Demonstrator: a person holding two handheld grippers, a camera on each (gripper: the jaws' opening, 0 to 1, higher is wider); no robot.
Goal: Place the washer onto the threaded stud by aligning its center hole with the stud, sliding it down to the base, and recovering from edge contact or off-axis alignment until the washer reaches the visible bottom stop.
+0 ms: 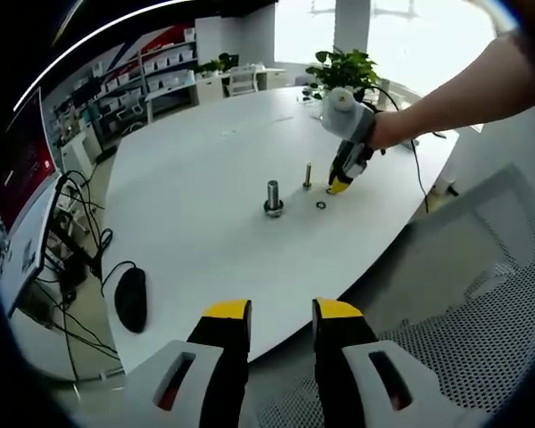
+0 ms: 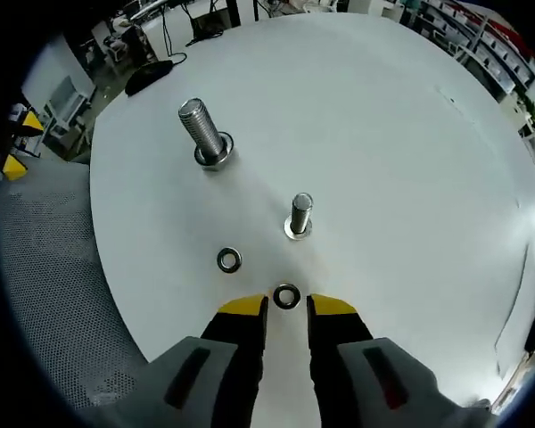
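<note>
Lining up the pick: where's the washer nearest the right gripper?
In the right gripper view, the washer lies flat on the white table, just ahead of the open right gripper, below the smaller stud.

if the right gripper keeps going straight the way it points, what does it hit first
Probably the dark washer lying flat on the table, just ahead of the open right gripper. The small stud stands beyond it.
</note>
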